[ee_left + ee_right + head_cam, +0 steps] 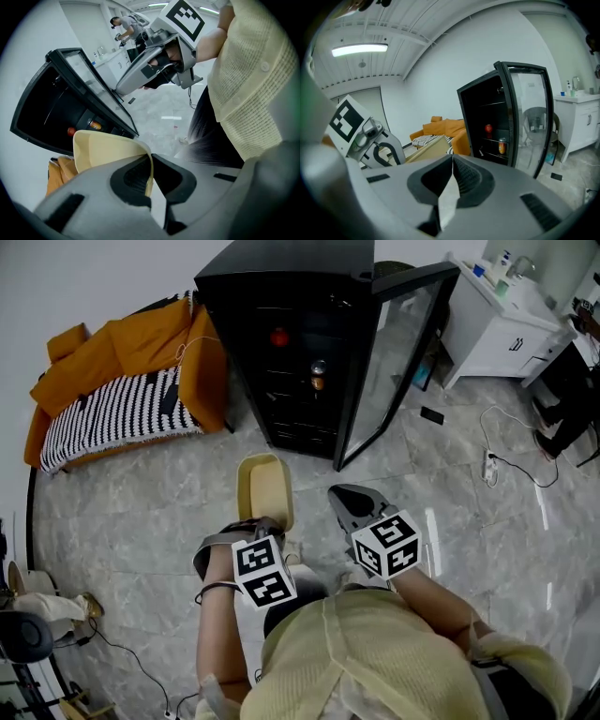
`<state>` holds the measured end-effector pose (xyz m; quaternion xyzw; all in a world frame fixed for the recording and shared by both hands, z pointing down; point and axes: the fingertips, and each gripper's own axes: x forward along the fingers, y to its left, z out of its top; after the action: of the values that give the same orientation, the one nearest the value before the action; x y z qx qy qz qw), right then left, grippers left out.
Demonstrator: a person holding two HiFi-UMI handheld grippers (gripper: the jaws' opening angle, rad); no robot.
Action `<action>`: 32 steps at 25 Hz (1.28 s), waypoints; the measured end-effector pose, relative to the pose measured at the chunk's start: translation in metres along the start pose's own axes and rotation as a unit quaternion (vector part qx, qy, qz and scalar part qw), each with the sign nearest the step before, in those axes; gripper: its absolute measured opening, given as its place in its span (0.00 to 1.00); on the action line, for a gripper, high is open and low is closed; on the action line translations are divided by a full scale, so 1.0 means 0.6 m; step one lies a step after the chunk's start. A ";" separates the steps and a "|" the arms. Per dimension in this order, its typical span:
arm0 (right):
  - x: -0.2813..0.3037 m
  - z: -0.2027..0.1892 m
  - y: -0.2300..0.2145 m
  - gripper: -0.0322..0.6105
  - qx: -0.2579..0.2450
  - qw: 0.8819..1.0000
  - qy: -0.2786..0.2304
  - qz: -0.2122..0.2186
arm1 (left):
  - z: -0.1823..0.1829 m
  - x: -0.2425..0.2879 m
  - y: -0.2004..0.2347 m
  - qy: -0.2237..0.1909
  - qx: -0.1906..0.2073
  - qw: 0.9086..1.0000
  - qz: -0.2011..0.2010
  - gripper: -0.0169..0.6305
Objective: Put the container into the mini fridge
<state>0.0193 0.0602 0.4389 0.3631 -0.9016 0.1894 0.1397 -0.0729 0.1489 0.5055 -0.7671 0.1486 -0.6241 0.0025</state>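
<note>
A cream plastic container (264, 486) hangs above the floor in front of the black mini fridge (281, 343). My left gripper (268, 521) is shut on its near rim; in the left gripper view the thin wall of the container (108, 150) is pinched between the jaws of the left gripper (150, 174). The fridge's glass door (398, 352) stands open to the right. My right gripper (343, 495) hovers beside the container, shut, with nothing in it. The right gripper view shows the right gripper (452, 164) pointing at the open fridge (487, 122).
The fridge shelves hold a red item (279, 337) and a can (318, 371). An orange sofa (122, 371) stands left of the fridge, a white cabinet (497, 324) to the right. Cables and a power strip (489, 465) lie on the marble floor.
</note>
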 end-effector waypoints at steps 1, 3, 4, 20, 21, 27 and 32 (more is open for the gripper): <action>0.010 0.002 0.002 0.10 0.002 1.000 0.002 -0.004 | -0.006 0.001 0.007 -0.003 0.003 1.000 -0.003 0.06; 0.030 0.006 0.006 0.10 0.005 1.000 0.005 -0.011 | -0.019 0.004 0.022 -0.007 0.012 1.000 -0.008 0.06; 0.039 0.009 0.008 0.10 0.006 1.000 0.006 -0.014 | -0.026 0.006 0.031 -0.008 0.017 1.000 -0.009 0.06; 0.151 0.072 0.033 0.10 0.003 0.998 -0.013 -0.059 | -0.092 0.014 0.151 -0.017 0.108 0.993 -0.032 0.06; 0.155 0.074 0.033 0.10 0.005 0.998 -0.013 -0.064 | -0.096 0.014 0.157 -0.018 0.112 0.993 -0.033 0.06; 0.177 0.079 0.035 0.10 0.015 0.996 -0.012 -0.091 | -0.123 0.019 0.193 -0.018 0.146 0.988 -0.038 0.06; 0.183 0.079 0.033 0.10 0.018 0.994 -0.005 -0.107 | -0.137 0.033 0.213 -0.017 0.167 0.985 -0.044 0.06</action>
<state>-0.0766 -0.0135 0.4346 0.4605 -0.8548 0.1880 0.1482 -0.1767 0.0368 0.5183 -0.7721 0.0085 -0.6265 0.1059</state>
